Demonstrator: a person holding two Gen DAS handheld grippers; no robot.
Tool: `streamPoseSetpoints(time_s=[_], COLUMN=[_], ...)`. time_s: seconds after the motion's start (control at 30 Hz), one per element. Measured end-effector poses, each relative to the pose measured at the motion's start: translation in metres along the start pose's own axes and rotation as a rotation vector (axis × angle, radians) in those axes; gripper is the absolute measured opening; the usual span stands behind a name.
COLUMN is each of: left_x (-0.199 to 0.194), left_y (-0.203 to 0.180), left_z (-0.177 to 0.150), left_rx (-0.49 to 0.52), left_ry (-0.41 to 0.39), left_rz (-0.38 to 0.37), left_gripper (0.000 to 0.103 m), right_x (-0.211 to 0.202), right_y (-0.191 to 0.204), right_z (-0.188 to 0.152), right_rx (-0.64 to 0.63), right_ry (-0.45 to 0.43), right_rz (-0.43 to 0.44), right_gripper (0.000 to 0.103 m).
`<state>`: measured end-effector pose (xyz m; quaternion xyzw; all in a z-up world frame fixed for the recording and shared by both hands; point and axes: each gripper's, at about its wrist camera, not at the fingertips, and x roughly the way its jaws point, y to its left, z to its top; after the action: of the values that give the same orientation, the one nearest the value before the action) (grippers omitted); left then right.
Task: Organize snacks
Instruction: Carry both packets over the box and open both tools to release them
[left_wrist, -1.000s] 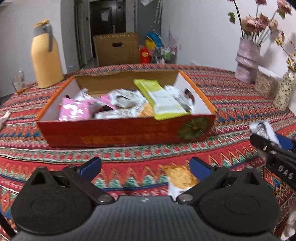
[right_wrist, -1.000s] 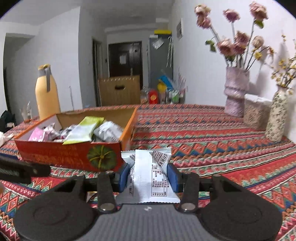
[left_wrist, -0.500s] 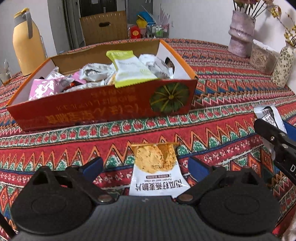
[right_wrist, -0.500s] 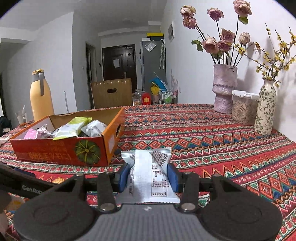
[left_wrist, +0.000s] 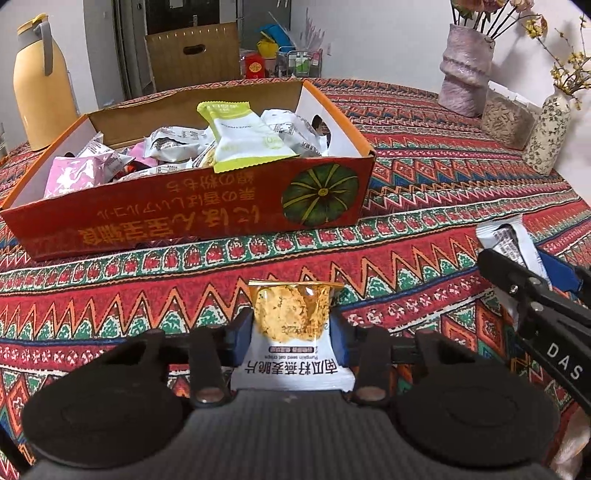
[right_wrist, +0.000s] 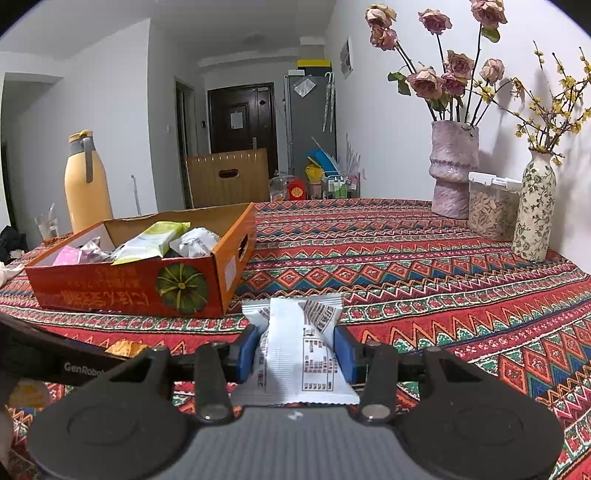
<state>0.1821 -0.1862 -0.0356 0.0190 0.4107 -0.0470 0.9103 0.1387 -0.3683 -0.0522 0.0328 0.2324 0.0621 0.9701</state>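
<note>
Two snack packets are in hand at once, both just in front of the long red cardboard box (left_wrist: 192, 218) with the green pumpkin printed on its near wall. The orange-and-white oat-crisp packet (left_wrist: 290, 332) sits between the blue pads of the left gripper (left_wrist: 290, 338), whose jaws have just been closing; the pads now press on its sides, and it lies low over the patterned red bench (left_wrist: 424, 177). The white foil packet with printed text (right_wrist: 299, 350) is clamped in the right gripper (right_wrist: 297, 349), in front of the box's pumpkin corner. The box already holds a heap of wrappers, a pale green packet (left_wrist: 245, 136) on top. The step seems to be pickup finished, delivery pending. Next, each packet needs lifting above the box's front wall, carrying over the heap, and releasing inside.
</note>
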Motion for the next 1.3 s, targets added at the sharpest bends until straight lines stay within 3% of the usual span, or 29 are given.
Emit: streamPoseSetpoints(time_s=[0.43, 0.83, 1.3], left_x=[-0.035, -0.084, -0.068], left_y=[0.027, 0.073, 0.133], left_z=[0.006, 0.036, 0.073], left_rx=[-0.014, -0.049, -0.116], left_ry=[-0.115, -0.307, -0.395], left_rz=[-0.039, -0.018, 0.072], left_gripper=[0.041, 0.041, 0.041], right_x=[-0.004, 0.004, 0.047], right_y=[0.027, 0.07, 0.131], right_z=[0.016, 0.053, 0.097], right_rx=[-0.026, -0.054, -0.096], right_ry=[-0.026, -0.094, -0.121], right_rz=[0.003, 0.056, 0.143], right_gripper=[0.044, 0.044, 0.044])
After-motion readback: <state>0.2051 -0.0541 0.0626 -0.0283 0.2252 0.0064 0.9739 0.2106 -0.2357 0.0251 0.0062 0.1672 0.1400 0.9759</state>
